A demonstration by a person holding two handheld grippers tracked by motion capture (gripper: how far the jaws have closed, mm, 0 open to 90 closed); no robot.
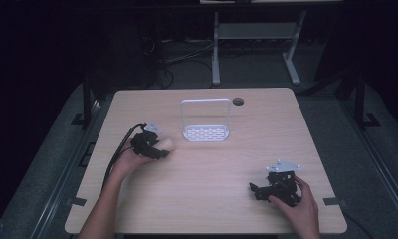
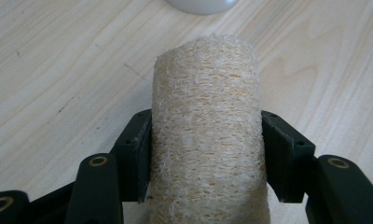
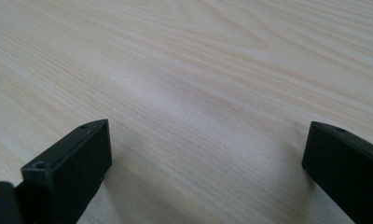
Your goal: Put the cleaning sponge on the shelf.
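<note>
My left gripper [image 2: 205, 156] is clamped on a loofah roll [image 2: 205, 135]: in the left gripper view both black pads press flat against the sides of the pale, fibrous cylinder, which stands up between the jaws and reaches well past their tips. From the high view I see the same gripper [image 1: 159, 147] at the left middle of the worktop [image 1: 207, 199], my left hand [image 1: 132, 160] wrapped around its body, its cable trailing back toward the near-left edge, and the tan end of the roll [image 1: 168, 145] poking out to the right of the jaws. I cannot tell whether the roll rests on the wood or hangs just above it.

Just beyond the roll, toward the far side, stands a white wire rack [image 1: 206, 120] with a perforated base and a tall hoop handle (its rounded white edge peeks in at the top of the left gripper view). Roll and rack are near each other but apart.

My right gripper [image 3: 205, 158] is spread wide, with bare wood grain between its jaws. In the high view it [image 1: 259, 190] sits at the near-right of the worktop, well apart from the roll, held by my right hand [image 1: 299, 206], jaws pointing left.
</note>
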